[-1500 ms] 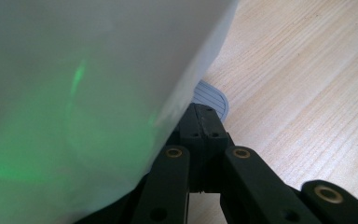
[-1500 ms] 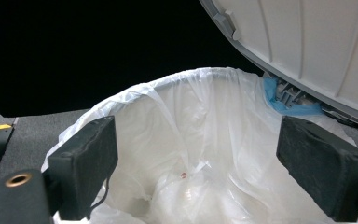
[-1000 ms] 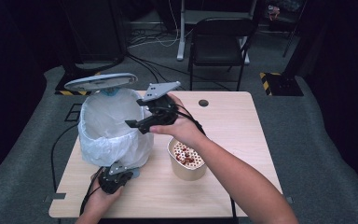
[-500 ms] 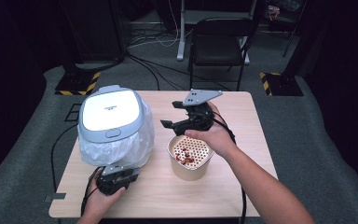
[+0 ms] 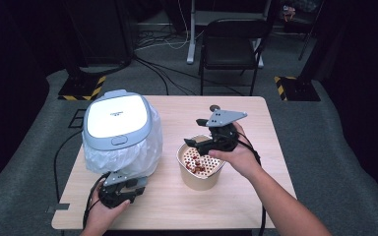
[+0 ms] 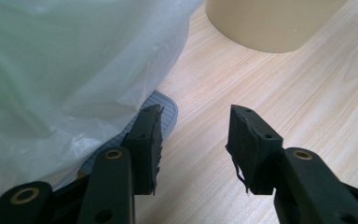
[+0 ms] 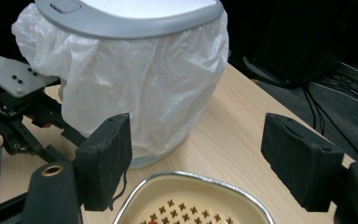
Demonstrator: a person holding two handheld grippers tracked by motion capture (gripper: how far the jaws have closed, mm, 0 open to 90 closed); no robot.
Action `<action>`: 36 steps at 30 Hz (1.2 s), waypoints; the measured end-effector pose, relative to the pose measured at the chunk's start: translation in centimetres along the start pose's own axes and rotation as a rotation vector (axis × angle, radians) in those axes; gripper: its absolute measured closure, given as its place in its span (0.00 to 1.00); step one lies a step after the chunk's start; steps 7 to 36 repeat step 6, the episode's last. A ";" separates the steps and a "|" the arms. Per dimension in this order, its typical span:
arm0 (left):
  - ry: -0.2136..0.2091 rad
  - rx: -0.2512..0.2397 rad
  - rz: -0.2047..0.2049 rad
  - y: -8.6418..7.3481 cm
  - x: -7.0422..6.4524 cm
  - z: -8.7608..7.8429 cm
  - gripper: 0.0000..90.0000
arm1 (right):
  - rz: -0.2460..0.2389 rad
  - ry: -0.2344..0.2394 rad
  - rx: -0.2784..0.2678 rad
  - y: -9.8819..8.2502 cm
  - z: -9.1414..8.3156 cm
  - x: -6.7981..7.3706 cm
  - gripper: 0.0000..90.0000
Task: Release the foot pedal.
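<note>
High view: right tool (image 5: 193,143), jaws apart and empty, now above the cup (image 5: 201,169).

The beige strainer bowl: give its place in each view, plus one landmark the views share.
High view: beige strainer bowl at table centre, below the right gripper.
Left gripper view: its beige outer wall at the top edge, right of centre.
Right gripper view: its rim and perforated inside at the bottom, between the fingers.
Shared landmark: the bag-lined trash bin beside it.

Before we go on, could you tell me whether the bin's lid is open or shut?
Shut: the lid lies flat on the bagged bin.
</note>
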State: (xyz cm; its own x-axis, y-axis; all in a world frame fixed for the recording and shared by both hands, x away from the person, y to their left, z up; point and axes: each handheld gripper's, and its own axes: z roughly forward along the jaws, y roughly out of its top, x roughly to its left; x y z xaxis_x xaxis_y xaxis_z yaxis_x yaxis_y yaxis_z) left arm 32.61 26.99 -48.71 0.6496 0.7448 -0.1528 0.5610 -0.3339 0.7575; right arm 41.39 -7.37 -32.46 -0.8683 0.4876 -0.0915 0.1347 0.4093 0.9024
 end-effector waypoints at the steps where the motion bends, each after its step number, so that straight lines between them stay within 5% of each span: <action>1: 0.006 0.001 0.016 0.0 0.1 -0.1 0.60 | 0.008 -0.005 0.000 -0.4 -0.1 0.0 0.27; 6: -0.011 0.016 -0.010 -0.1 0.2 -0.2 0.57 | 0.032 -0.038 0.000 -2.2 -1.3 0.1 0.27; 36: -0.011 0.016 -0.010 -0.1 0.2 -0.2 0.57 | 0.032 -0.038 0.000 -2.2 -1.3 0.1 0.27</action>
